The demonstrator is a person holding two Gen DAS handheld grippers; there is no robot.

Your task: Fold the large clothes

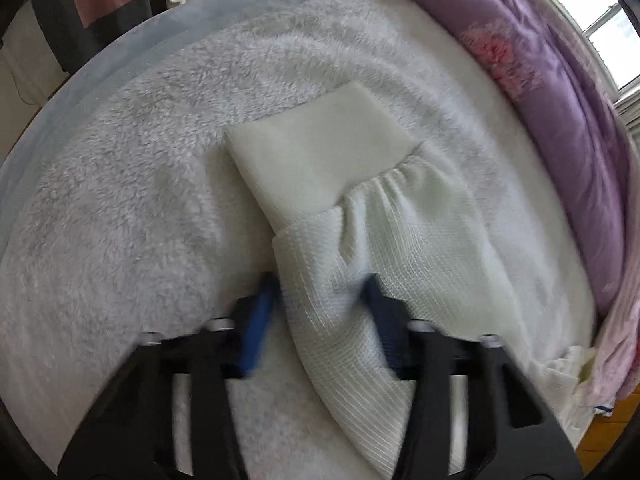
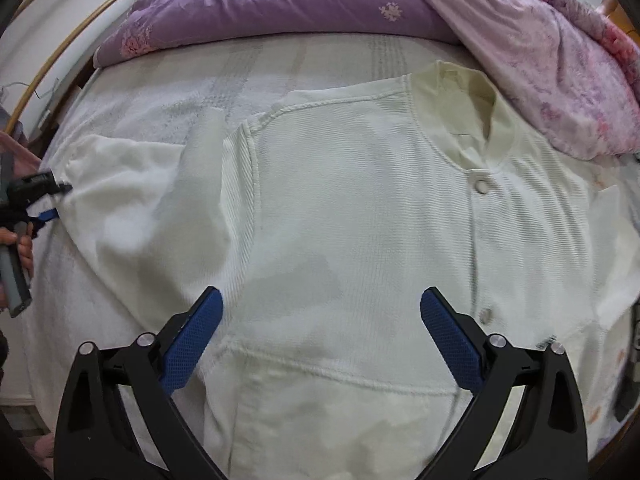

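White jacket [image 1: 360, 248] fabric fills the middle of the left wrist view: one sleeve runs from the smooth cuff [image 1: 316, 152], which lies flat on the fluffy white blanket [image 1: 120, 200] covering the bed, down between the fingers of the left gripper [image 1: 322, 292]. The blue pads [image 1: 260, 320] stand a little apart with the ribbed sleeve bunched between them; motion blur hides whether they press on the cloth or only straddle it, so I cannot tell. A purple quilt [image 1: 560, 100] is heaped along the far right edge of the bed, and a window [image 1: 600, 20] shows at the upper right.

From the right wrist view, the jacket [image 2: 360, 200] lies spread front-up across the middle of the bed, its collar [image 2: 472, 92] toward the quilt [image 2: 280, 4] at the far edge, and two snap buttons [image 2: 481, 187] run down its front. A pocket seam crosses the near part. One sleeve [image 2: 132, 184] stretches toward the left edge of the bed, where the left gripper [image 2: 52, 200], held in a hand [image 2: 20, 244], meets the sleeve end. The right gripper [image 2: 322, 300] hovers over the jacket's lower front, its blue fingers [image 2: 192, 344] wide apart with nothing between them. A pink floral quilt [image 2: 560, 60] drapes the far right corner.
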